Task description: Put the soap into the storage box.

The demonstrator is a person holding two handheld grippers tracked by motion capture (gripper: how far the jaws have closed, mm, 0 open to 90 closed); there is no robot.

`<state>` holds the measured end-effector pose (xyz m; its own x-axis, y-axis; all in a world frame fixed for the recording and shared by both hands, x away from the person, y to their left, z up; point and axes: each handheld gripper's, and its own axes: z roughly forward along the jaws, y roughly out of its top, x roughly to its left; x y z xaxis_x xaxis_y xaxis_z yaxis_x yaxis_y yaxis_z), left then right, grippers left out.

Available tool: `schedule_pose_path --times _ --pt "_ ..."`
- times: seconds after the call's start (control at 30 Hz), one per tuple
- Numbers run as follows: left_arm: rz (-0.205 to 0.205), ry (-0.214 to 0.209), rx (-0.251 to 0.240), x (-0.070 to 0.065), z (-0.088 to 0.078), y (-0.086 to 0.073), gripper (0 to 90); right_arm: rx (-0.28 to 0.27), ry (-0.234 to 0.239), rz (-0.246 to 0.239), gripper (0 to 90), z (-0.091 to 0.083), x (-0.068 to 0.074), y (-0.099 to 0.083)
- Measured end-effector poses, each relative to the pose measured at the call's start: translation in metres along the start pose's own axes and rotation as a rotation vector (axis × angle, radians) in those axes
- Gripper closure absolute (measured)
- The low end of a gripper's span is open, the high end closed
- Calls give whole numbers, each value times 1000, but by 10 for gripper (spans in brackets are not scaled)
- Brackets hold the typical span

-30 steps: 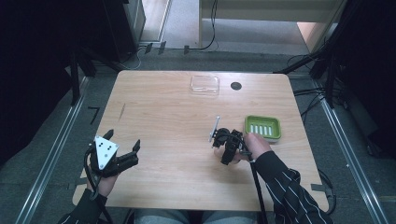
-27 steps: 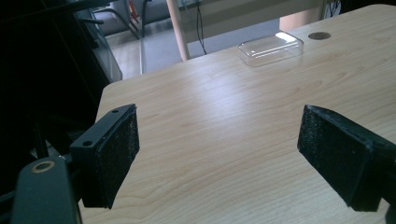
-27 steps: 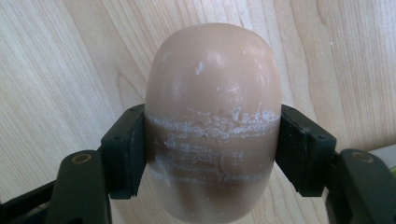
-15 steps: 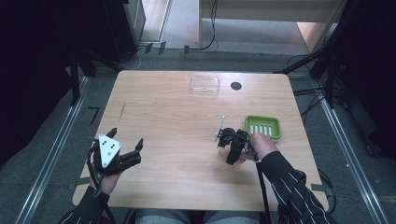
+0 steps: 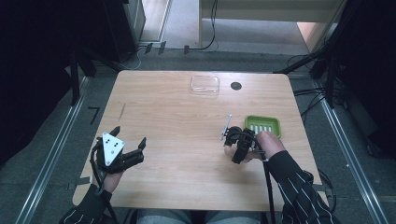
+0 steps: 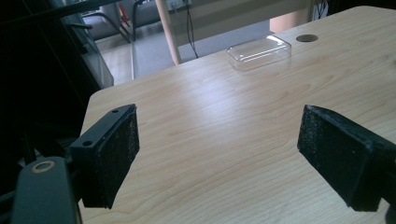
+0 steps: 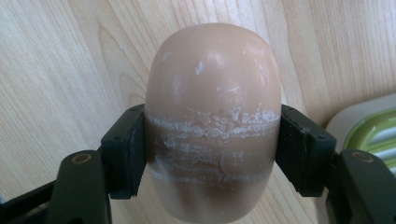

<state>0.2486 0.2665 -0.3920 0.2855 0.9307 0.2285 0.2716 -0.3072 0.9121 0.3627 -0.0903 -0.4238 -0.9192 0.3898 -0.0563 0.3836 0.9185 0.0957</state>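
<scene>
At the near left of the counter (image 5: 177, 116), the left hand-held gripper (image 5: 128, 140) is idling with jaws spread, keeping clear. Right of centre, the right hand-held gripper (image 7: 210, 154) is clamping the tan soap bar (image 7: 212, 116) beside the green soap dish (image 5: 263, 125), likely to set it there.

A tan, oval bar of soap (image 7: 212, 121), scuffed with white streaks across its middle, hangs just left of the green soap dish (image 7: 373, 133).

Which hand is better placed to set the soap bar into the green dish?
Right. The right gripper already clamps the soap bar beside the green dish; the left gripper sits open at the table's opposite side.
</scene>
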Motion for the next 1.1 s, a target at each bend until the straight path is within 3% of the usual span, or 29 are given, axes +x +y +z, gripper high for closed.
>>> schedule_pose_path --times 1.1 --pt "7 -26 -7 -6 7 4 132 -28 -17 57 339 -18 -21 -32"
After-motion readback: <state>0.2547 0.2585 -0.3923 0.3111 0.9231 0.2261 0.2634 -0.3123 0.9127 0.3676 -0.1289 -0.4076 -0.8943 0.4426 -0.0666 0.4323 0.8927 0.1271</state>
